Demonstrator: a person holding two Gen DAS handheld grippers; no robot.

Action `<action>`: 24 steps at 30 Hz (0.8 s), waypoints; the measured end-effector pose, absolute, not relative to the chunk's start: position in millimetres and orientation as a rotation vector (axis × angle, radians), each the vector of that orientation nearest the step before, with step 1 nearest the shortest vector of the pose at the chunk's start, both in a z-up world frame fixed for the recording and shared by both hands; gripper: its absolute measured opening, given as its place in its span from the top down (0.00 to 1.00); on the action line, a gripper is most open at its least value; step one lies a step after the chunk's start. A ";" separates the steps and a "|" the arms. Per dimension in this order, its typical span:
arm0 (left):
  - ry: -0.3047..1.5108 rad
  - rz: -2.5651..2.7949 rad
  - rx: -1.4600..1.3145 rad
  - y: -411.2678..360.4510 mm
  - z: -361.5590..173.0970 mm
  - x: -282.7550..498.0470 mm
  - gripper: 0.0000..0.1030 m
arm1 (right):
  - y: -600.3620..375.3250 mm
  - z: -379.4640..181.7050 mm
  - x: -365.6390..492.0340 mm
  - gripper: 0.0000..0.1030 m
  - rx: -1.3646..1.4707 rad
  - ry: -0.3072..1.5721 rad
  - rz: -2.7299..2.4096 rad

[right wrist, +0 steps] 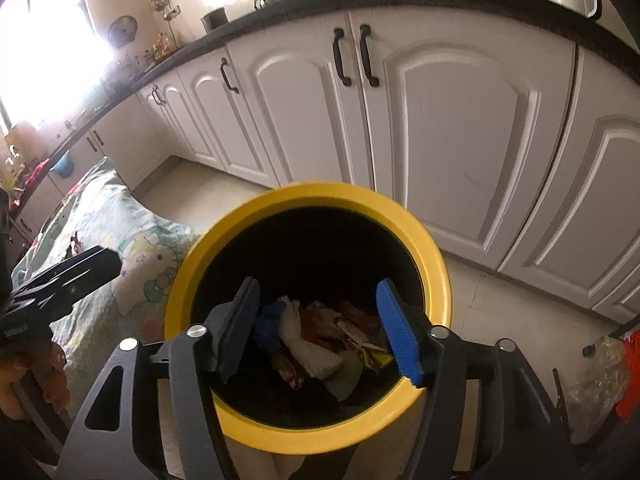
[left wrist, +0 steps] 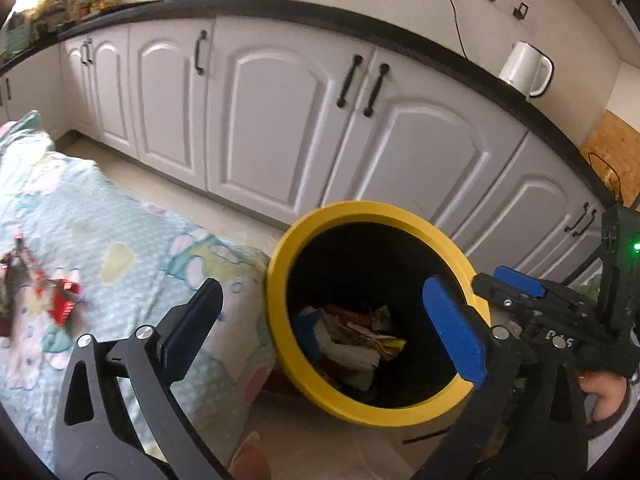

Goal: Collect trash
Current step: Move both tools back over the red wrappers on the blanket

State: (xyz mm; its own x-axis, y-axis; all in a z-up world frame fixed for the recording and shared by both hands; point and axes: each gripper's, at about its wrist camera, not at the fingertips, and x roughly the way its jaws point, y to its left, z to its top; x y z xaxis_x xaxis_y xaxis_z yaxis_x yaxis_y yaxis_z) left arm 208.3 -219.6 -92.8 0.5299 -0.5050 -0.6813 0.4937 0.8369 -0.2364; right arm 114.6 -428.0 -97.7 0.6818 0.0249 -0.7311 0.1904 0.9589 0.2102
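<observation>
- Both tongs hang over the round black bin with the yellow plastic rim (right wrist: 434,264). The left tongs (left wrist: 328,324) stand wide and empty; the right tongs (right wrist: 320,332) are partly spread, with nothing pinched between the pads.
- The crumpled wrappers and paper trash (right wrist: 320,340) lie at the bottom of the bin, under the right tongs.
- More red and white wrapper scraps (left wrist: 52,300) lie at nine o'clock in the left view, on the pale blue cartoon-print cloth (left wrist: 132,240).
- To do this step well, I would lift both tongs straight up clear of the rim before swinging towards those scraps, so the bin is not tipped.
- The cloth looks soft and wrinkled, so a pinch there may gather fabric too.
- White arched kitchen cabinet doors with black handles (left wrist: 280,120) run from ten to two o'clock under a dark counter (left wrist: 420,36); a white kettle (left wrist: 524,68) stands at two.
</observation>
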 end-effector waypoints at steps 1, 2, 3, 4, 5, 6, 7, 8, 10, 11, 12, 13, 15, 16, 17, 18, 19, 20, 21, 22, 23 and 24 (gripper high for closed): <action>0.815 -0.589 -0.018 -216.2 -91.1 207.6 0.11 | -427.0 -95.1 114.3 0.38 0.278 0.809 -0.094; 0.810 -0.581 -0.019 -212.3 -89.4 206.5 0.11 | -425.5 -91.8 113.3 0.37 0.275 0.799 -0.091; 0.804 -0.571 -0.021 -208.3 -87.7 205.2 0.11 | -423.9 -89.0 113.1 0.36 0.270 0.793 -0.089; 0.800 -0.566 -0.022 -206.4 -86.1 204.7 0.11 | -421.1 -85.6 112.6 0.36 0.261 0.785 -0.089; 0.796 -0.560 -0.025 -202.8 -84.7 203.5 0.11 | -419.2 -82.9 111.8 0.35 0.255 0.778 -0.089; 0.793 -0.555 -0.031 -198.4 -83.1 202.3 0.11 | -417.7 -80.4 110.8 0.35 0.251 0.771 -0.087; 0.791 -0.552 -0.035 -196.1 -81.9 201.8 0.11 | -416.2 -78.3 110.6 0.35 0.246 0.766 -0.086; 0.789 -0.547 -0.038 -194.0 -80.7 201.7 0.11 | -414.8 -76.3 110.9 0.34 0.242 0.763 -0.084; 0.782 -0.539 -0.048 -188.0 -77.6 200.0 0.11 | -412.1 -72.3 110.8 0.33 0.232 0.755 -0.085; 0.778 -0.534 -0.053 -185.1 -76.2 199.2 0.11 | -410.2 -70.0 110.4 0.33 0.225 0.750 -0.084; 0.774 -0.528 -0.058 -182.1 -74.7 198.3 0.11 | -408.3 -67.5 109.3 0.33 0.219 0.745 -0.083; 0.769 -0.521 -0.064 -178.0 -72.6 197.4 0.11 | -406.8 -65.3 108.7 0.32 0.215 0.741 -0.082; 0.761 -0.512 -0.069 -171.6 -69.9 196.3 0.11 | -401.2 -60.2 107.7 0.32 0.205 0.729 -0.077; 0.756 -0.503 -0.073 -167.1 -67.9 195.5 0.11 | -399.1 -58.3 107.1 0.31 0.201 0.725 -0.075; 0.752 -0.499 -0.076 -164.2 -66.5 193.8 0.11 | -396.1 -55.9 106.4 0.31 0.196 0.719 -0.070; 0.748 -0.492 -0.081 -160.0 -64.6 193.0 0.11 | -393.2 -53.7 106.1 0.31 0.192 0.715 -0.064; 0.745 -0.488 -0.085 -156.7 -63.3 192.0 0.11 | -391.5 -52.4 106.4 0.30 0.189 0.712 -0.060; 0.742 -0.485 -0.088 -153.9 -62.0 191.7 0.11 | -388.4 -50.6 106.1 0.30 0.184 0.709 -0.054; 0.737 -0.480 -0.090 -150.9 -60.4 190.5 0.11 | -384.3 -48.3 106.1 0.30 0.177 0.705 -0.046; 0.734 -0.477 -0.091 -149.2 -59.0 189.8 0.11 | -382.4 -46.6 106.2 0.30 0.173 0.702 -0.040; 0.730 -0.474 -0.092 -146.2 -57.3 188.7 0.11 | -378.8 -44.7 106.1 0.29 0.166 0.698 -0.032; 0.726 -0.470 -0.093 -143.5 -55.7 187.4 0.11 | -376.0 -43.2 105.6 0.29 0.160 0.695 -0.027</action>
State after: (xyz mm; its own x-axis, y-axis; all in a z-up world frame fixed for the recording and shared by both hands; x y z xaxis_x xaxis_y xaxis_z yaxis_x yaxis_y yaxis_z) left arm 187.4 -143.5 -55.7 0.6492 -0.4444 -0.6172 0.3809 0.8924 -0.2419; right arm 105.6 -376.0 -43.2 0.7683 0.0289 -0.6395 0.0777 0.9874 0.1380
